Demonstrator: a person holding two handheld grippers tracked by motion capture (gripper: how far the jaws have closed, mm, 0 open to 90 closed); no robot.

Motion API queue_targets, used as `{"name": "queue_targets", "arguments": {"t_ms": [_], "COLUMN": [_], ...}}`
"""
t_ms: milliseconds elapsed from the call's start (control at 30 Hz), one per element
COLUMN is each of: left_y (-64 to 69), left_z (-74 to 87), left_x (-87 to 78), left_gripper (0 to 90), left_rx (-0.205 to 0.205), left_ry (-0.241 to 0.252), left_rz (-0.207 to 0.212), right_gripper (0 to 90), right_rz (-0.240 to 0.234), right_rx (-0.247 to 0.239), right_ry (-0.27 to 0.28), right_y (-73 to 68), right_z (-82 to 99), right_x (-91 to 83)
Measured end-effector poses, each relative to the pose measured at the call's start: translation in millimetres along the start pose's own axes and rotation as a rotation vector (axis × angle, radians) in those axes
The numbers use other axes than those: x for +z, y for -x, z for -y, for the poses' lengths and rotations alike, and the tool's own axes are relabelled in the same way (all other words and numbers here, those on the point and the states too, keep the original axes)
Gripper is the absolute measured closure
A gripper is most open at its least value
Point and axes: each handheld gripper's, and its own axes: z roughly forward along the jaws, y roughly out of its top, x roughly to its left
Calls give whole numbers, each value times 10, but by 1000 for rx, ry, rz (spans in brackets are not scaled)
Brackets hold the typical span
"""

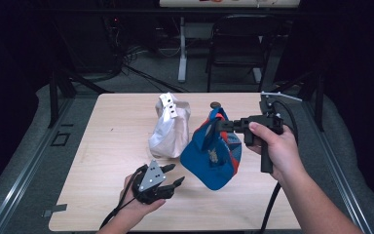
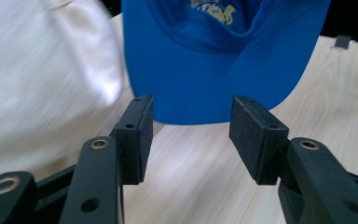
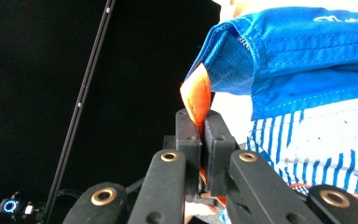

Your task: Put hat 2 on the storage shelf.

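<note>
The right gripper (image 1: 220, 125) is clenched on the blue cap (image 1: 213, 158); the released left gripper (image 1: 174, 176) sits at the cap's 8 o'clock, and a white bag (image 1: 169, 129) stands at its 10 o'clock.

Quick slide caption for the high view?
Right hand-held gripper lifts a blue cap by its strap; left hand-held gripper open below, white bag behind.

Cap (image 1: 213, 156) hanging over the table (image 1: 102, 146), bag (image 1: 169, 127) just left of it, left gripper (image 1: 175, 176) before both, chair (image 1: 241, 44) behind the table.
</note>
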Motion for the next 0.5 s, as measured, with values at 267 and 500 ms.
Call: {"name": "queue_targets", "arguments": {"t_ms": [267, 500], "left_y": [162, 319], "left_z": [-230, -346], "left_x": [218, 438], "left_gripper": [454, 431], "left_rx": [9, 23], "left_ry": [30, 28], "left_rz": [44, 40], "right_gripper": [868, 867], "right_rz": [8, 12], "right_rx": [10, 33], "right_ry": [43, 78], "right_y": [29, 78], "right_z": [-96, -165], "right_x": [-113, -101]}}
